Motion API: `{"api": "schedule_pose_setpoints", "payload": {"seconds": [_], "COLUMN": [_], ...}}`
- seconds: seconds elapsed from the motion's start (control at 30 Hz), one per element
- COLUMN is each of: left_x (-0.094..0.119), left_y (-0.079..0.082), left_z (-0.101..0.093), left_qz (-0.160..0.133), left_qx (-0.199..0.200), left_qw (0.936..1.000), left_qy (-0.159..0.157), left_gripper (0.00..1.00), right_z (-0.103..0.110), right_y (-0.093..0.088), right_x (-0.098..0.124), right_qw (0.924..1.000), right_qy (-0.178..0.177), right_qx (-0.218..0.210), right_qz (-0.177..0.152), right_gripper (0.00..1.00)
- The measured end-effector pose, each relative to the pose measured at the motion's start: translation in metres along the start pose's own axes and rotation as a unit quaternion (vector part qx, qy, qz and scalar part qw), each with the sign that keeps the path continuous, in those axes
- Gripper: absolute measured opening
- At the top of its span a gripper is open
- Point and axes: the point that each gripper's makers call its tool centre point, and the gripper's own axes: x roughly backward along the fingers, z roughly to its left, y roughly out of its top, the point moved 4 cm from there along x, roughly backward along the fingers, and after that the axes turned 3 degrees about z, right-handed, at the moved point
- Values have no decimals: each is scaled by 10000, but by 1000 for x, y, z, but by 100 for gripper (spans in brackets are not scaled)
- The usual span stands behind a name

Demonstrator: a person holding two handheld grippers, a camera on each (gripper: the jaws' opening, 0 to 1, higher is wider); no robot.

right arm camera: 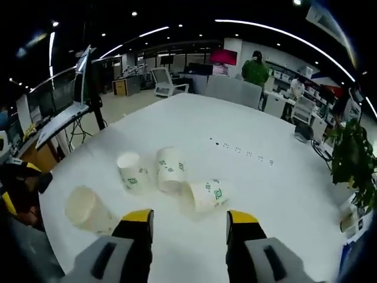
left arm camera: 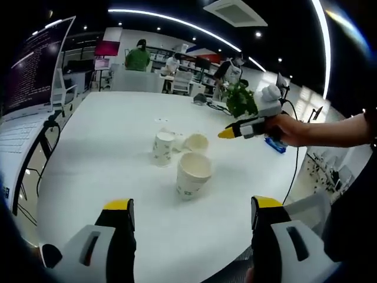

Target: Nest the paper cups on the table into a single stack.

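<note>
Several white paper cups with green prints stand loose in the middle of the white table (left arm camera: pixel 106 130). The nearest cup (left arm camera: pixel 193 175) stands mouth up, just ahead of my left gripper (left arm camera: pixel 193 206), which is open and holds nothing. Behind it are an upright cup (left arm camera: pixel 163 147) and a cup on its side (left arm camera: pixel 197 142). My right gripper (left arm camera: pixel 227 134), held by a hand, hovers to the right of the cups. In the right gripper view its own jaws (right arm camera: pixel 189 219) stand open and empty, just short of the lying cup (right arm camera: pixel 206 194). Two cups (right arm camera: pixel 132 171) (right arm camera: pixel 169 168) sit beyond, and another cup (right arm camera: pixel 88 209) at the left.
A potted plant (left arm camera: pixel 241 100) and a blue object (left arm camera: pixel 275 144) sit near the table's right side. A monitor (left arm camera: pixel 35 65) stands off the left edge. Chairs, desks and people are beyond the far edge. Small marks (right arm camera: pixel 241 150) dot the table top.
</note>
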Motion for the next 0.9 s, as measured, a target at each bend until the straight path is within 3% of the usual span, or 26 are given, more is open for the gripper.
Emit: {"api": "schedule_pose_setpoints", "payload": {"seconds": [0.13,0.27,0.37,0.43,0.7,0.9], "left_x": [-3,-3,0,2,5,2], "left_y": [-2,-4,-6,-8,-10,-8], "left_z": [1,2,4,6,16,21], "left_qz": [57,101,156,206,294,387], "left_qx": [-16,-5,-3,1,70,3], "left_qw": [10000,9999,9999,9998,9995,9992], "left_qy": [-46,-75,-70,-49,55,95], "left_gripper": [80,80,80,80,79,79], "right_z": [-2,-1,-6,-7,-12,-2], "right_y": [-2,-3,-6,-8,-17,-10], "right_x": [-11,-16,-27,-37,-65,-76], "right_qw": [9989,9975,9947,9941,9934,9943], "right_qy": [-218,-440,-758,-790,-975,-1005], "right_qx": [-341,-483,-601,-654,-551,-244], "right_qz": [-244,-255,-340,-358,-231,-251], "right_gripper": [51,56,54,53,52,52]}}
